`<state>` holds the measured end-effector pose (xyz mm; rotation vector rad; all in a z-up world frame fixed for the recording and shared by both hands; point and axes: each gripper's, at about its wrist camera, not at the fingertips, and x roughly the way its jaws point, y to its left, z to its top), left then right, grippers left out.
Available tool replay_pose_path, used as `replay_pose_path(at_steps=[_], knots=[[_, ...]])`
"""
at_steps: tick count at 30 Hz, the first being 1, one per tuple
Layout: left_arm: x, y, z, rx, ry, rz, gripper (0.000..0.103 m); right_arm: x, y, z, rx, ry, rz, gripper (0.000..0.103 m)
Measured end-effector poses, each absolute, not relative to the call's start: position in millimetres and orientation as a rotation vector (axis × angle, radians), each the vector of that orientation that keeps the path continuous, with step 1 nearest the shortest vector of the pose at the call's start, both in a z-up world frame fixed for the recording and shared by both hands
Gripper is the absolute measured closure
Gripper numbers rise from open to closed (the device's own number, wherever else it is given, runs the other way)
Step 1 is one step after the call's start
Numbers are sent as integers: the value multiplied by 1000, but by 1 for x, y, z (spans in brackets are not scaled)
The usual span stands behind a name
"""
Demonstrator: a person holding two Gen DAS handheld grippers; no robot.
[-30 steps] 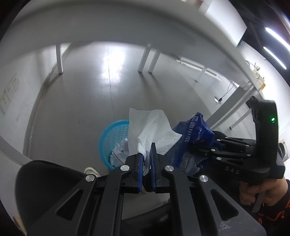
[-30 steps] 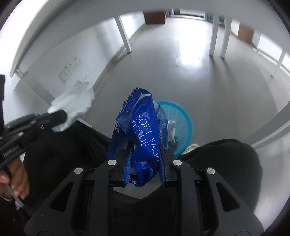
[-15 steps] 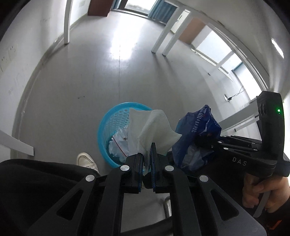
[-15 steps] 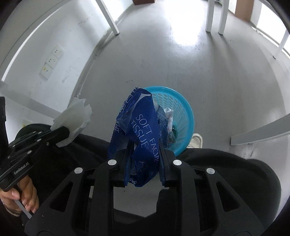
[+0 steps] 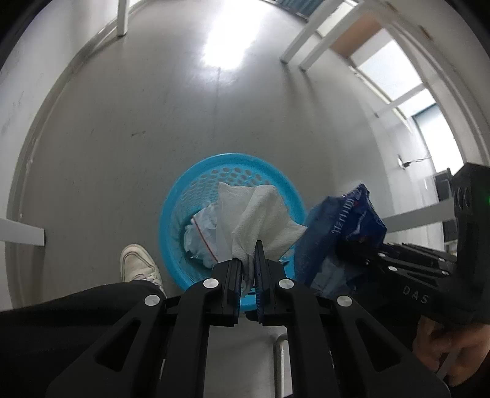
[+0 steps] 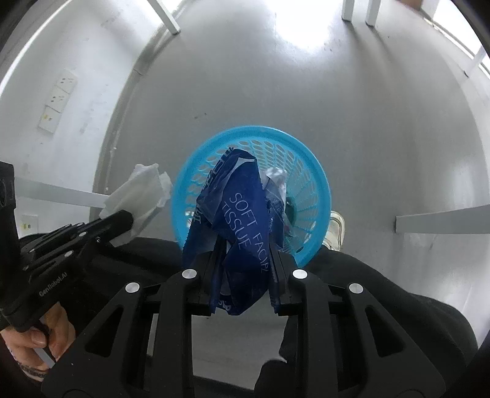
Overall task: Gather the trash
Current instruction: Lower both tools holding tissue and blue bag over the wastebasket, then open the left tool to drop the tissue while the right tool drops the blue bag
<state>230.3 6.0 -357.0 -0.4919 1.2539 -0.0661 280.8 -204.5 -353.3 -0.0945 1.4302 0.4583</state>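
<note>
My left gripper [image 5: 247,263] is shut on a white paper tissue [image 5: 254,211] and holds it above a round blue plastic basket [image 5: 196,189] on the floor. My right gripper [image 6: 243,254] is shut on a crumpled blue tissue wrapper [image 6: 242,220] and holds it over the same basket [image 6: 309,165]. The wrapper also shows at the right of the left wrist view [image 5: 340,226], and the white tissue at the left of the right wrist view [image 6: 137,189]. The basket holds crumpled white and clear plastic trash [image 5: 199,226].
The basket stands on a grey floor [image 5: 153,107]. White table legs [image 5: 122,18] stand at the far side, and a white bar [image 6: 441,219] at the right. A white shoe [image 5: 137,263] and dark trouser legs [image 6: 382,294] are close to the basket. Wall sockets [image 6: 58,101] are at the left.
Both grippers have tilted down and moved closer over the basket, which now sits larger and more central in both views. Both still hold their trash.
</note>
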Motion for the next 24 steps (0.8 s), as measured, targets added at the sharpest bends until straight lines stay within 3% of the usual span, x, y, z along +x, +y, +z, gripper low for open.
replay_pose_path(at_steps=[13, 14, 16, 18, 24], knots=[[262, 7, -411, -582, 1406, -43, 95, 320, -201, -423, -63, 1604, 329, 77], [264, 8, -414, -606, 1415, -41, 90, 321, -202, -425, -57, 1609, 323, 76], [267, 13, -418, -653, 1414, -35, 59, 324, -202, -427, -18, 1611, 332, 64], [267, 18, -418, -652, 1396, -1, 61, 326, -204, -428, -19, 1600, 325, 53], [264, 22, -417, -654, 1386, 15, 61, 325, -203, -428, -20, 1583, 323, 46]])
